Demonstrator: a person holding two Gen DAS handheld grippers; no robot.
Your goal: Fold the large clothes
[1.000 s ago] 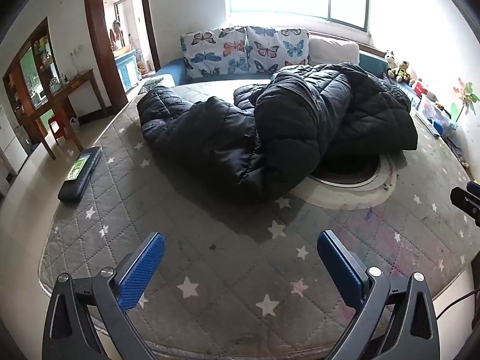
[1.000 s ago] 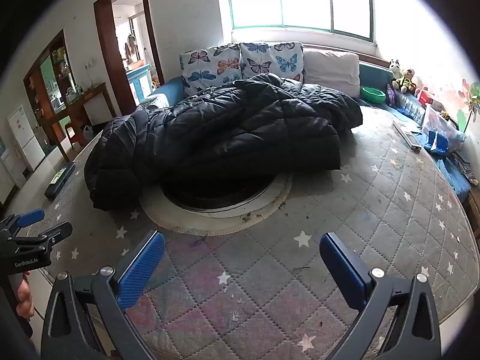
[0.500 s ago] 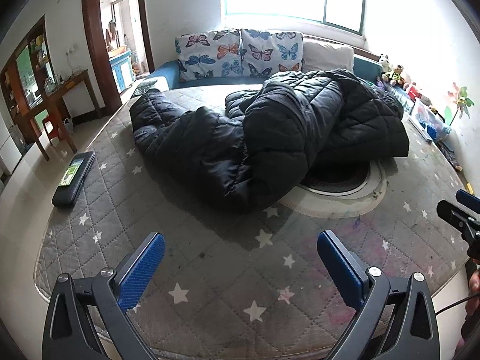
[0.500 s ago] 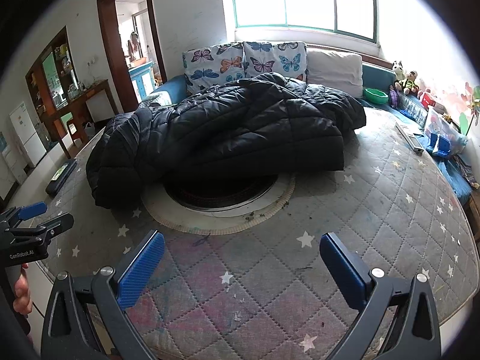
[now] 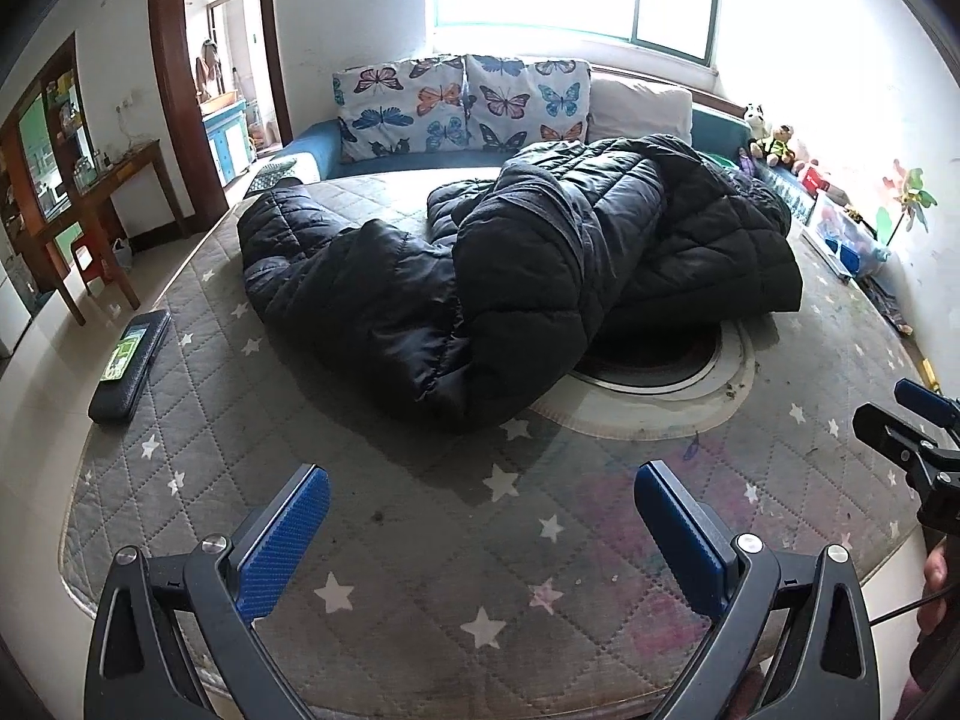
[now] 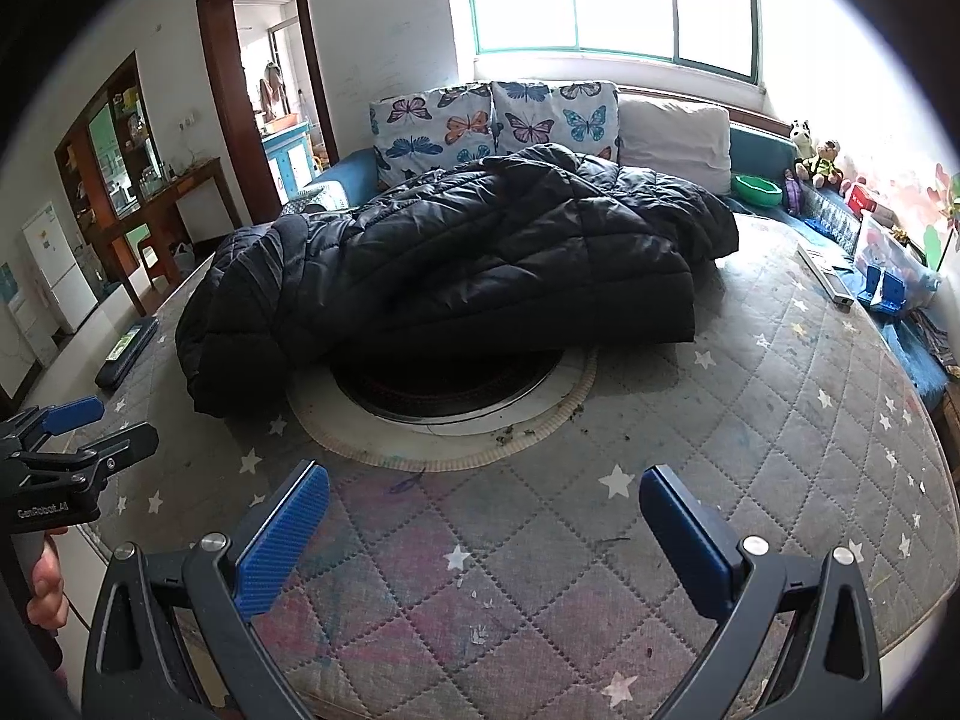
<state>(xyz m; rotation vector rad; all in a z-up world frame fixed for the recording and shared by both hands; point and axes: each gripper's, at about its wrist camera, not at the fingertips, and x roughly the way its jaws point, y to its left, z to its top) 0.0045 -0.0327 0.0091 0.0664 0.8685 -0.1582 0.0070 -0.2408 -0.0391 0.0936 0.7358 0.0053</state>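
From the left wrist, the left gripper (image 5: 480,516) hangs wide apart and empty over the near edge of the starred mat (image 5: 288,396), well short of the black puffy coat (image 5: 516,276). The coat lies heaped mid-mat, one end draped toward the gripper, likely the handiest part to catch.

From the right wrist, the right gripper (image 6: 483,519) is just as wide and empty. The coat partly covers a round rug (image 6: 456,420), so it probably wants spreading flat before any fold.

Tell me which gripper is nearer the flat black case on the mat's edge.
Left. The left gripper is on the case's side of the mat; the right gripper is further over, beyond the left one.
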